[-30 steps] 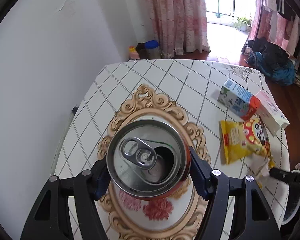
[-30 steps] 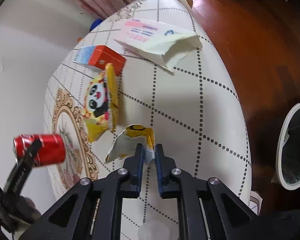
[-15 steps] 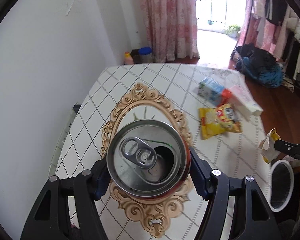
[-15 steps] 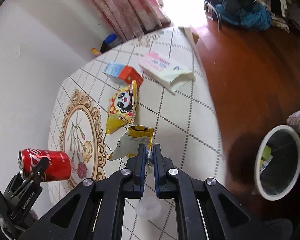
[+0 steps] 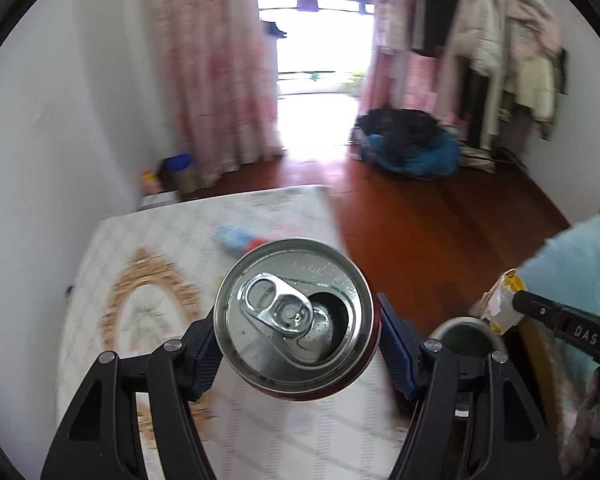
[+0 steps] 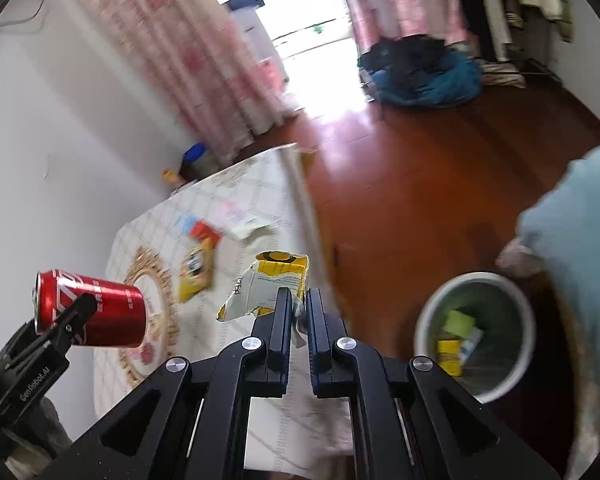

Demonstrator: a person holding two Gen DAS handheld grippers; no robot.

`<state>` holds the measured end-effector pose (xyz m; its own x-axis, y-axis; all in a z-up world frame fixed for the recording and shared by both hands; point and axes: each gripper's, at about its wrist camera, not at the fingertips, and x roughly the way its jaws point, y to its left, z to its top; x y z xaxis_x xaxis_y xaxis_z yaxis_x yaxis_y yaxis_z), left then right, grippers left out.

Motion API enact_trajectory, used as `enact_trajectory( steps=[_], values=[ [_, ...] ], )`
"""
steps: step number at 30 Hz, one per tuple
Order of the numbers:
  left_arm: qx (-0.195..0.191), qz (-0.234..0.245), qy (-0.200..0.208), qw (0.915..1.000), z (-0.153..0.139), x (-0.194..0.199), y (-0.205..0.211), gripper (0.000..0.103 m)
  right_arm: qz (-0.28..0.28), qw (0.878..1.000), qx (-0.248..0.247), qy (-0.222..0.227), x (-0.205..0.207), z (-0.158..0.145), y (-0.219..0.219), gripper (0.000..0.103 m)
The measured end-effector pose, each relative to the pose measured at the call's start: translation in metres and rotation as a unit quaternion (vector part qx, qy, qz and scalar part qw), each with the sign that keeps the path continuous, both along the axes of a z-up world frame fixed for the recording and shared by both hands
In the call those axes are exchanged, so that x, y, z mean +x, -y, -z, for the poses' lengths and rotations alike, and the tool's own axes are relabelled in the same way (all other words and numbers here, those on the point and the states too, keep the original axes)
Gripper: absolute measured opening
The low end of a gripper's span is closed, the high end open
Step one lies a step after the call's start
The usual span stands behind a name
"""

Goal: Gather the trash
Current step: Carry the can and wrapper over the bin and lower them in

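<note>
Left hand-held gripper (image 5: 296, 354): clamped on red can (image 6: 90, 312), held in air above desk (image 6: 260, 184). Right hand-held gripper (image 6: 299, 312): pinching torn yellow-white wrapper (image 6: 268, 284), past desk's right edge, near white bin (image 6: 476, 330) on wooden floor (image 6: 420, 184). Floor beyond desk edge open. Bin uncovered, trash inside. Can: top opened, tab intact. Carton (image 6: 198, 228), panda snack bag (image 6: 196, 272) lying on desk.
</note>
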<state>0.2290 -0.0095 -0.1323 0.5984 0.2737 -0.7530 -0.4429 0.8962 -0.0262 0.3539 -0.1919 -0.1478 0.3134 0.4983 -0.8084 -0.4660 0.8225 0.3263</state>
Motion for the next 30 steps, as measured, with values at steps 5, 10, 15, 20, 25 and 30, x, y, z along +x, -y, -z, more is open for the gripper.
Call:
enact_trajectory(
  steps=[5, 10, 15, 20, 25, 30],
  values=[
    [-0.024, 0.064, -0.004, 0.9977, 0.007, 0.043, 0.047, 0.065, 0.057, 0.998, -0.019, 0.009, 0.021, 0.001, 0.072, 0.007],
    [-0.094, 0.134, -0.043, 0.9857, 0.050, 0.093, 0.090, 0.065, 0.107, 0.993, -0.053, -0.008, 0.039, 0.035, 0.131, 0.007],
    [-0.179, 0.183, -0.099, 0.9616, 0.108, 0.141, 0.118, 0.065, 0.149, 0.985, -0.079, -0.047, 0.054, 0.090, 0.174, 0.007],
    [-0.248, 0.206, -0.149, 0.9348, 0.152, 0.178, 0.139, 0.066, 0.170, 0.976, -0.105, -0.085, 0.065, 0.143, 0.200, 0.007],
    [-0.276, 0.201, -0.169, 0.9246, 0.175, 0.203, 0.148, 0.098, 0.184, 0.969, -0.127, -0.104, 0.077, 0.180, 0.210, 0.008],
    [-0.281, 0.193, -0.168, 0.9249, 0.177, 0.202, 0.145, 0.100, 0.202, 0.962, -0.146, -0.116, 0.087, 0.198, 0.214, 0.010]
  ],
)
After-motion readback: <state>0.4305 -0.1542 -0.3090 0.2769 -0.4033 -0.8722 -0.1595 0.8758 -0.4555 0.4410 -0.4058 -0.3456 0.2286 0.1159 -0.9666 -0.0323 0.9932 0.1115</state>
